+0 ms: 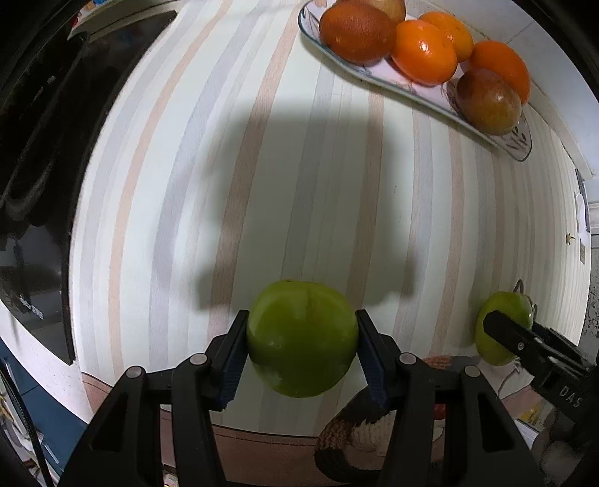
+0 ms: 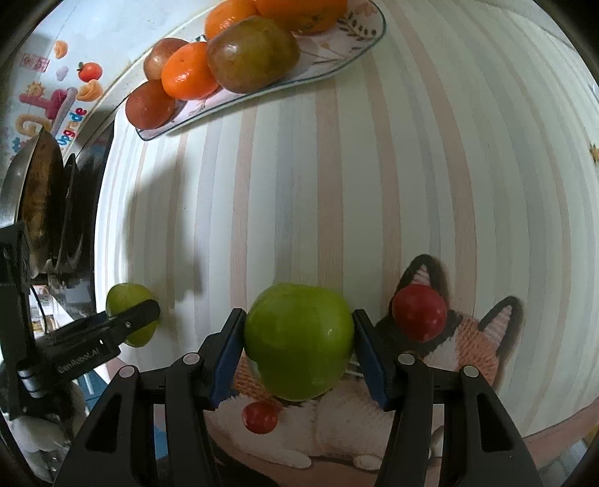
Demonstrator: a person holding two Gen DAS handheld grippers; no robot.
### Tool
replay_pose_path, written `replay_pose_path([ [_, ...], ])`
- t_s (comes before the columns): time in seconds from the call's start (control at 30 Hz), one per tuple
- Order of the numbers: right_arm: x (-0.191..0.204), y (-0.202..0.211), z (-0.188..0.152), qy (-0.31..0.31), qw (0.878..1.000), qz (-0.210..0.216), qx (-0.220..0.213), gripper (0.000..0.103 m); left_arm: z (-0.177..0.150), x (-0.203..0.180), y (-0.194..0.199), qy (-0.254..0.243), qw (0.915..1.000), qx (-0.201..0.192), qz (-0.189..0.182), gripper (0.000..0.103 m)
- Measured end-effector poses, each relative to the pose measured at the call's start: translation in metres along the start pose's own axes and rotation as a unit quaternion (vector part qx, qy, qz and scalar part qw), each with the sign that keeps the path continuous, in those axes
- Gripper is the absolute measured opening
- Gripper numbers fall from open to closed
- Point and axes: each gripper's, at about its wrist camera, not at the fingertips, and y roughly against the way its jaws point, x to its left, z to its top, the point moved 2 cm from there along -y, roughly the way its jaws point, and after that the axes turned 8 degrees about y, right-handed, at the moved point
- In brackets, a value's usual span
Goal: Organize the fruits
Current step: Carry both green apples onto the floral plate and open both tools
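My left gripper (image 1: 302,339) is shut on a green apple (image 1: 302,339), held above the striped table (image 1: 307,187). My right gripper (image 2: 298,344) is shut on a second green apple (image 2: 298,344). Each gripper and its apple show in the other view: the right gripper with its apple (image 1: 501,329) at the left wrist view's right edge, the left gripper with its apple (image 2: 129,312) at the right wrist view's left. A long plate (image 1: 520,150) at the table's far side holds several oranges (image 1: 425,50) and brownish fruits (image 1: 488,101); it also shows in the right wrist view (image 2: 359,33).
A knitted cat mat (image 2: 475,341) lies on the table's near edge under my right gripper, with a large red fruit (image 2: 419,312) and a small one (image 2: 259,417) on it. A dark stove top (image 1: 41,157) and a pan (image 2: 37,202) stand to the left.
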Motion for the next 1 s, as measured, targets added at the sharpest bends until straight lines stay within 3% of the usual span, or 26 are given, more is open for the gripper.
replay_pose_path([
  [0.3, -0.009, 0.031, 0.02, -0.04, 0.998, 0.041, -0.032, 0.059, 0.032, -0.034, 0.054, -0.019, 0.9978, -0.031, -0.055, 0.052],
  [0.5, -0.027, 0.066, 0.08, -0.082, 0.99, 0.061, -0.093, 0.059, 0.101, -0.078, 0.103, -0.06, 0.9921, -0.073, -0.082, 0.052],
  [0.63, -0.047, 0.069, 0.123, -0.118, 0.984, 0.057, -0.119, 0.059, 0.157, -0.106, 0.113, -0.083, 0.9901, -0.096, -0.059, 0.052],
  [0.8, -0.069, 0.061, 0.156, -0.154, 0.978, 0.046, -0.131, 0.059, 0.211, -0.125, 0.091, -0.106, 0.9907, -0.081, -0.027, 0.052],
  [1.0, -0.081, 0.054, 0.162, -0.185, 0.971, 0.052, -0.143, 0.059, 0.232, -0.134, 0.061, -0.116, 0.9921, -0.048, -0.002, 0.052],
])
